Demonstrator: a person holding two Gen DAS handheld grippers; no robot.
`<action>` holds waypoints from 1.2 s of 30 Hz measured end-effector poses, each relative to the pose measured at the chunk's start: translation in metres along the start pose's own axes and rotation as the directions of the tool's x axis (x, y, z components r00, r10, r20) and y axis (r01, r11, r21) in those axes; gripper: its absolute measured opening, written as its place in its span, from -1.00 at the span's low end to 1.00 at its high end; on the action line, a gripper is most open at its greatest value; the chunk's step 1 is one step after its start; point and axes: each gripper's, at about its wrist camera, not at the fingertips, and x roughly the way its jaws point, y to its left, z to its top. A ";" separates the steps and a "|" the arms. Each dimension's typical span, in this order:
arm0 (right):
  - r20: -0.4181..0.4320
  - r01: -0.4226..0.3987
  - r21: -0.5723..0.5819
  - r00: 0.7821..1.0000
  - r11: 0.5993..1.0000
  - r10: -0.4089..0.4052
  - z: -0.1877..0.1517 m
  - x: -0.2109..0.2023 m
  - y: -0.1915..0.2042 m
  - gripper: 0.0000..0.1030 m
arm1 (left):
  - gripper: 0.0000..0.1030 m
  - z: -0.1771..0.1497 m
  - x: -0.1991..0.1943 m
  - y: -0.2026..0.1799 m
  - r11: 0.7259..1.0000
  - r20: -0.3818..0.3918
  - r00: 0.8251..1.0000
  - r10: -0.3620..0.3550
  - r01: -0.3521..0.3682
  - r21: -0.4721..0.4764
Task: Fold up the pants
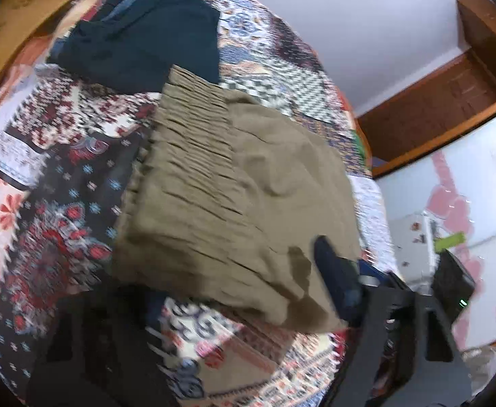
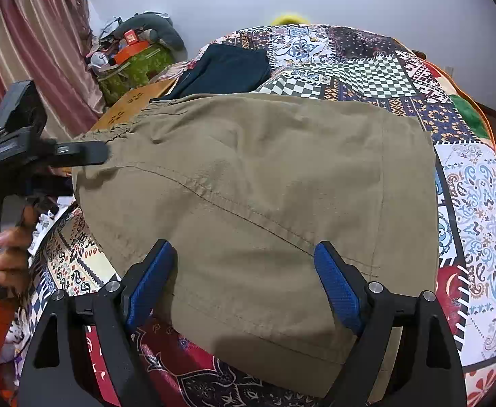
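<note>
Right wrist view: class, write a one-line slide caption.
Open right gripper poised over folded khaki pants on a patchwork quilt, left gripper at the waistband.

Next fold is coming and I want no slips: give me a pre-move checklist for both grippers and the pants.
1. Right gripper open, jaws either side of the khaki pants' near edge: ok.
2. Left gripper at the gathered waistband: ok.
3. Left gripper's grip on the fabric: cannot tell.
4. Pants lying smooth on the quilt: ok.
5. Dark garment apart from the pants: cannot tell.
6. Left wrist view sharp: not ok, blurred.
</note>
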 end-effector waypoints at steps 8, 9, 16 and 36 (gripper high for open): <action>0.011 0.019 0.025 1.000 1.000 -0.019 -0.001 -0.008 -0.003 0.60 | -0.27 -0.005 -0.017 -0.004 0.984 0.087 0.983 0.161 -0.166 0.059; 0.010 0.020 0.032 1.000 0.999 -0.020 -0.002 -0.010 -0.005 0.60 | -0.28 -0.007 -0.020 -0.006 0.979 0.105 0.977 0.183 -0.191 0.070; 0.005 0.044 0.059 0.999 0.997 -0.044 -0.013 -0.023 -0.016 0.60 | -0.31 -0.020 -0.071 -0.025 0.832 0.346 0.816 0.463 -0.535 0.147; 0.007 0.032 0.114 0.999 0.993 -0.033 -0.025 -0.025 -0.030 0.60 | -0.44 -0.016 -0.083 -0.143 0.783 0.461 0.851 0.251 -0.458 0.420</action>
